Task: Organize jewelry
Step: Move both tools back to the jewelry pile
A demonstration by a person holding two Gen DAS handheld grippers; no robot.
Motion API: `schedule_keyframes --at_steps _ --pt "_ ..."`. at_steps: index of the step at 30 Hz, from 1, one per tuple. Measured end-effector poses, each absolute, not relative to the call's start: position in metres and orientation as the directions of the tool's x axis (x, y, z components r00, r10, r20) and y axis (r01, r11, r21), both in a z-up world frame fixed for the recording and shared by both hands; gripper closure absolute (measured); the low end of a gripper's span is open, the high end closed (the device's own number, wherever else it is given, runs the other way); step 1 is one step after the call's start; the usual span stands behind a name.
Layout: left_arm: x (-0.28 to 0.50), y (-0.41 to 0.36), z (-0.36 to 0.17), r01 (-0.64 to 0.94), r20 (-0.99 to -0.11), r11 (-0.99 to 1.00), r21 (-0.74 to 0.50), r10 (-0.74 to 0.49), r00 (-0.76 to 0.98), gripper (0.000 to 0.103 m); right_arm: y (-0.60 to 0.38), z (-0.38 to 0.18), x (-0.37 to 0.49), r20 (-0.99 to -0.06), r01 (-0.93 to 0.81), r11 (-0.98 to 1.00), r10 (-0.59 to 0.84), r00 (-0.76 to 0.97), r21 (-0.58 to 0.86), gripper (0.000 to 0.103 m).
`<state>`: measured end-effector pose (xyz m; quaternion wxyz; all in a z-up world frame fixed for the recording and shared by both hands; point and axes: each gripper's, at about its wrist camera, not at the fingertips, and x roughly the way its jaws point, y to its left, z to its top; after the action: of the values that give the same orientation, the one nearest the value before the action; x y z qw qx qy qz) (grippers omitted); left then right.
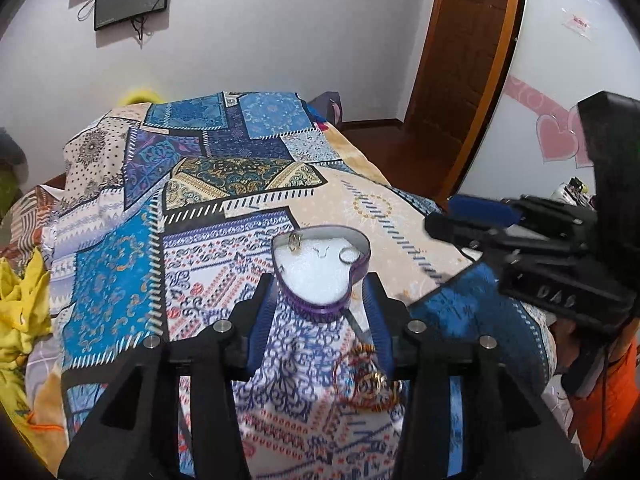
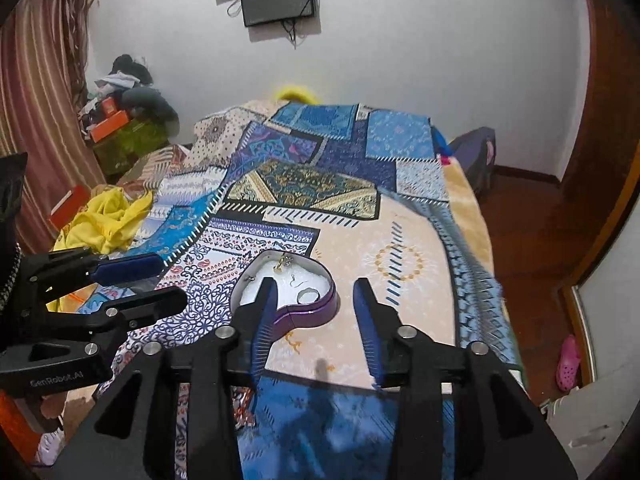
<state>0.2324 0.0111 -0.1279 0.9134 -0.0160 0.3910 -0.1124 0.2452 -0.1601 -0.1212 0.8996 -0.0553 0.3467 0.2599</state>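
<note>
1. Covering the bed is a patchwork spread, soft and giving; anything I set on it may tip.
2. My left tool stands partly open with nothing between its blue pads, which frame the box from above; my right tool is likewise partly open and holds nothing, its left finger crossing in front of the box.
3. Heart-shaped jewelry box: purple wall, white foam floor, lid off. It rests on the bed near the front edge. Its long axis runs from lobes to tip, and in the left wrist view the tip points toward me, lobes away. I judge it light, rigid and smooth-walled; a hold across the two flanks should serve.
4. Coil of orange wire jewelry lies on the spread just nearer than the box, under my left tool. It looks thin, springy and easily snagged.
5. Ring and small earrings sit in the foam; tiny, fragile, best pinched at their edges.
</note>
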Motion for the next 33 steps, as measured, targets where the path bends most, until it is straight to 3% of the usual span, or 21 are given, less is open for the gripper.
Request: schedule_keyframes --at_steps 11,25,33 --pt "0.204 0.012 -0.140 0.175 -0.744 0.979 -0.106 -0.195 0.639 0.059 -0.160 -0.124 0.215 -0.655 -0.511 0.858 0.416 0.631 0.053 0.066" --pt "0.190 0.016 -0.184 0.155 -0.800 0.978 -0.138 -0.203 0.564 0.059 -0.144 -0.174 0.205 -0.749 -0.530 0.845 0.394 0.533 0.068 0.066" --pt "0.191 0.000 -0.199 0.204 -0.811 0.964 -0.171 -0.255 0.527 0.067 -0.150 -0.202 0.198 -0.806 -0.541 0.841 0.329 0.492 0.014 0.066"
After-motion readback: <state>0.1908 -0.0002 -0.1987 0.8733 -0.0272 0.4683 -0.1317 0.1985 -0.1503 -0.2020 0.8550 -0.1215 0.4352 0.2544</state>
